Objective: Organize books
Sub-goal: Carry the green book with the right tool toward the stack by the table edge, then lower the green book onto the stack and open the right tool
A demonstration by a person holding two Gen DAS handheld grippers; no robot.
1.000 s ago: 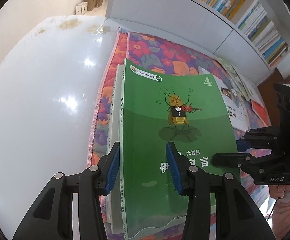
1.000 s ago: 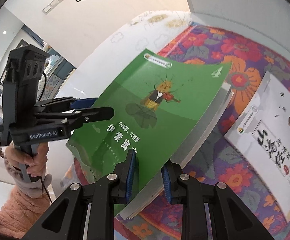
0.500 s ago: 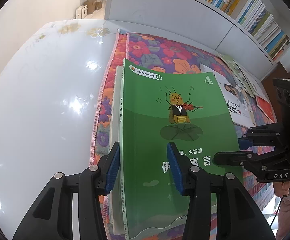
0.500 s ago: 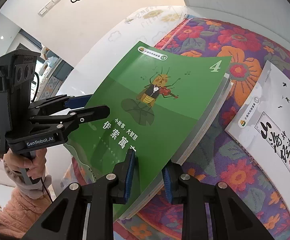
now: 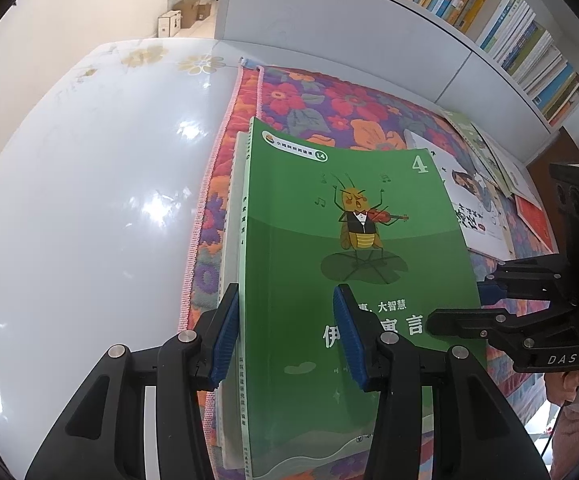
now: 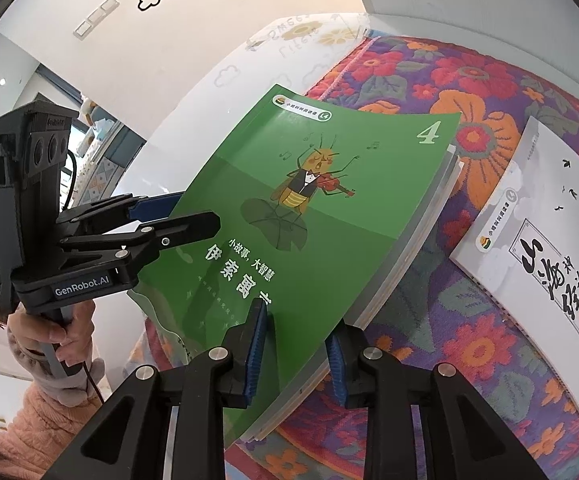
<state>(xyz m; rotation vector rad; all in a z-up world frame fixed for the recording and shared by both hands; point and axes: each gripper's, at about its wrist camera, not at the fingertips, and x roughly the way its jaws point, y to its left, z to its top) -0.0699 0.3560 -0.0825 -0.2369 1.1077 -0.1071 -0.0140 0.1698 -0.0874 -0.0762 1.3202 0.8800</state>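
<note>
Barely anything has shifted over the last second, and that steadiness is the news here. The glossy white worktop (image 5: 69, 220) fills the left wrist view from 7 to 11 o'clock, and the bookshelf (image 5: 509, 28) with its upright rows runs from 12 to 2 o'clock. The floral cloth (image 5: 329, 100) lies between them. The green book (image 5: 329, 260), with a violin-playing insect on its cover, sits at the centre of both views, on top of a few paler books (image 5: 231, 240). Its near end is tipped up toward the cameras. Whether its far end rests on the cloth or hangs just above it cannot be told.

A white book (image 6: 529, 260) lies flat on the cloth at 3 o'clock in the right wrist view, apart from the pile.

The left gripper (image 5: 285, 336) pinches the pile at its spine side, one pad on the cover and one below, just as before. The right gripper (image 6: 295, 354) pinches the opposite long edge at about 6 o'clock. Its gap looks a shade wider than a second ago, yet the pads still seem to bear on the pile.

Judging from this, the pile is gathered and squared, held level between both grippers. What probably remains is carrying it to its place and collecting the loose books on the cloth.
</note>
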